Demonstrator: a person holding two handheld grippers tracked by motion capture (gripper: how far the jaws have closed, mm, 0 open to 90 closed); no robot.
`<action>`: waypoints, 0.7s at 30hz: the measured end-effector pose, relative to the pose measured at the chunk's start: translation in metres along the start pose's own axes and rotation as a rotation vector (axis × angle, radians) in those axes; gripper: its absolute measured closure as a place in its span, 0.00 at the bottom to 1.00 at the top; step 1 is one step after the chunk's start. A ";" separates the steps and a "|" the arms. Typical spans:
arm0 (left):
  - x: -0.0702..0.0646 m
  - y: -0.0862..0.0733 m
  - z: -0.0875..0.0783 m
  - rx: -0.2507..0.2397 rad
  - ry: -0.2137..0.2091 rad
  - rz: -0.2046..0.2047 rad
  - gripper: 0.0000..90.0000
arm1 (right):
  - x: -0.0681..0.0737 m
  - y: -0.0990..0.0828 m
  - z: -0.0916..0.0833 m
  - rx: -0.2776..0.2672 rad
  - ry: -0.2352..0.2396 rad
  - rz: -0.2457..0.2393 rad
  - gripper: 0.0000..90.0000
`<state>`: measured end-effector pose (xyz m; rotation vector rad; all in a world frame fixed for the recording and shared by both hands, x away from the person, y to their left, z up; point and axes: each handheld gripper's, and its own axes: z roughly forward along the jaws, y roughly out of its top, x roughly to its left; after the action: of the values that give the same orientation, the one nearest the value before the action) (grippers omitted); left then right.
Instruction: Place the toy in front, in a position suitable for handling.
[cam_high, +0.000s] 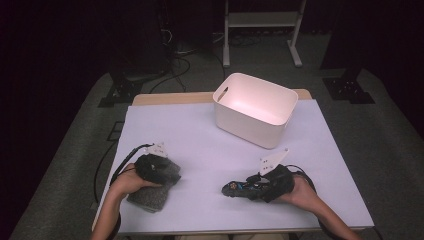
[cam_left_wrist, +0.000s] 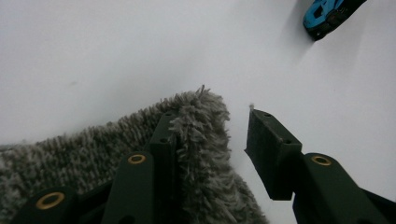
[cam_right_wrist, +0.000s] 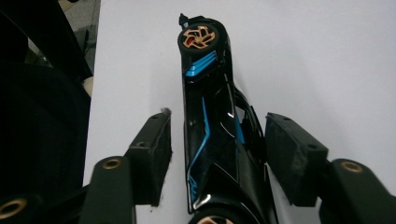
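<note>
Lying on the bench (cam_high: 210, 150) at 5 o'clock between the right gripper's (cam_right_wrist: 217, 154) wide, untouching fingers, the toy car (cam_right_wrist: 215, 135) looks light, hard and slippery, best squeezed at its middle sides.

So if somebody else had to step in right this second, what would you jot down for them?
Left gripper: open, jaws astride the edge of the grey towel; one pad lies against the pile, the other stands clear. The towel lies flat at the table's near left.
Right gripper: open, jaws either side of the black and blue toy car, not pressing it. The car lies on its side at the near right.
White bin: far side of the table, nothing visible inside.
Done: nothing is in the bin.
Left: probably to grip the towel and the car and move each; where to cannot be told.
</note>
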<state>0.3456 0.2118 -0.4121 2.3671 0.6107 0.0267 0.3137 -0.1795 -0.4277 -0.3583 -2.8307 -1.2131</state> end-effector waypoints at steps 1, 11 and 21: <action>-0.001 0.001 0.001 0.004 -0.001 0.007 0.60 | 0.000 0.000 0.000 0.002 0.004 0.006 0.42; -0.007 -0.002 0.014 0.012 -0.013 0.005 0.56 | 0.003 -0.003 -0.003 -0.022 0.059 0.080 0.41; -0.010 -0.005 0.017 0.009 -0.027 0.004 0.55 | 0.012 -0.005 0.001 0.004 0.050 0.086 0.34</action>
<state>0.3371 0.2007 -0.4267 2.3735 0.5944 -0.0060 0.3012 -0.1795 -0.4307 -0.4380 -2.7450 -1.1832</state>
